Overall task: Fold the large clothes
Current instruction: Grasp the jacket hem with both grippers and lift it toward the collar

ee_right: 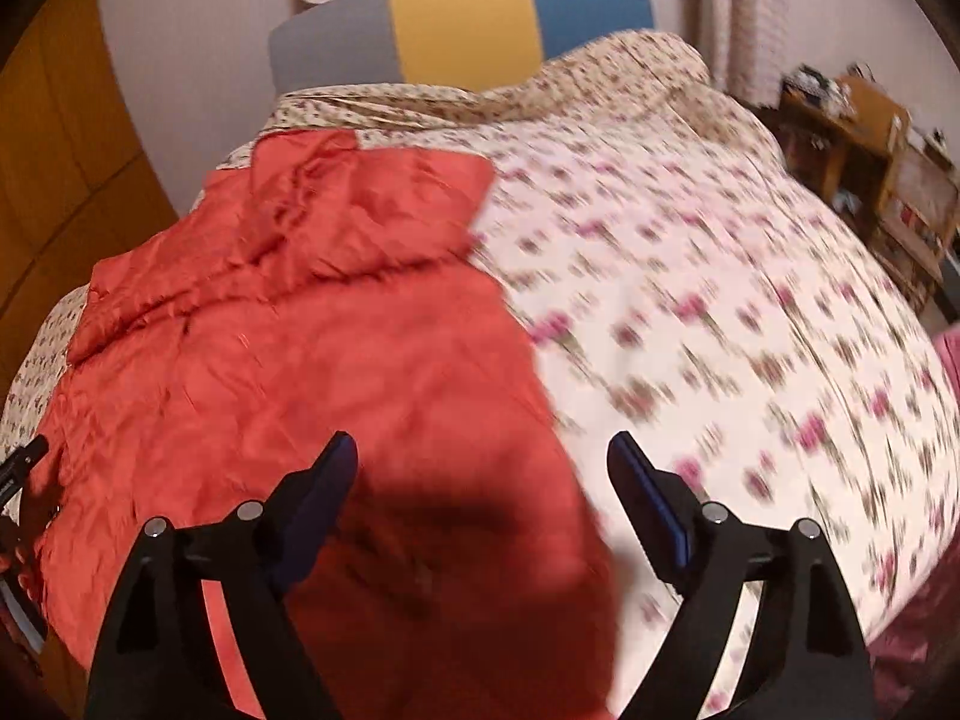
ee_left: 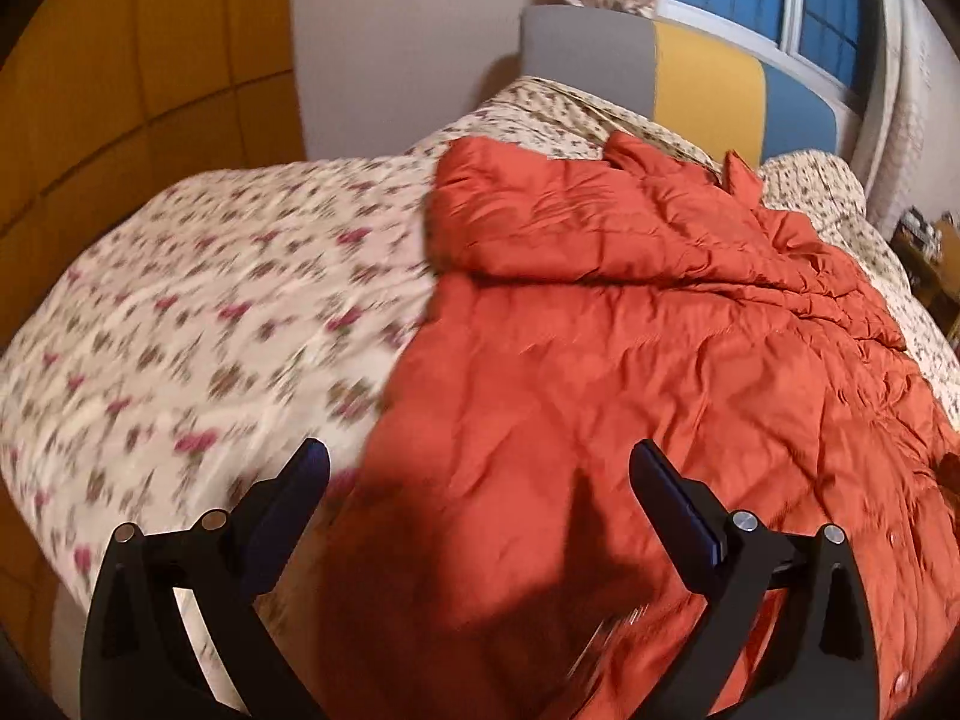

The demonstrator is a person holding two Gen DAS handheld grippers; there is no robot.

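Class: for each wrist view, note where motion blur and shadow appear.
Left wrist view: floral bedspread smeared; dark shadow on the orange jacket by the left tool. Right wrist view: bedspread streaked, shadow on the jacket between the right tool fingers.

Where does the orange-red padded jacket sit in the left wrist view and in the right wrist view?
Left wrist view: the orange-red jacket fills the centre and right, on the floral bedspread.
Right wrist view: the jacket fills the centre and left; the bedspread lies to its right.
Shared landmark: the grey, yellow and blue headboard beyond the jacket.
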